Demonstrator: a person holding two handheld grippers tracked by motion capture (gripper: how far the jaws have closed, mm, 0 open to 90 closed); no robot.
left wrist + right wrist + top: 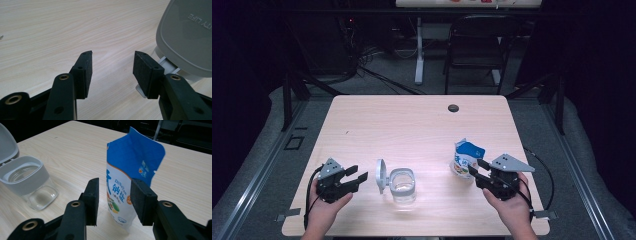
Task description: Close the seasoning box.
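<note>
**Two hand-held grippers beside an open jar and a salt pouch**

The left gripper [355,176] rests low over the table [412,125], its jaws spread wide with only bare wood between them. Just beyond the right-hand jaw in the left gripper view stands the grey hinged lid [187,35] of the clear jar [403,186], apart from the pads. The right gripper [113,202] holds its jaws moderately apart; the blue-and-white salt pouch [130,175] stands upright just ahead of the gap, untouched. The jar sits farther off, beyond the left-hand jaw there.
</note>
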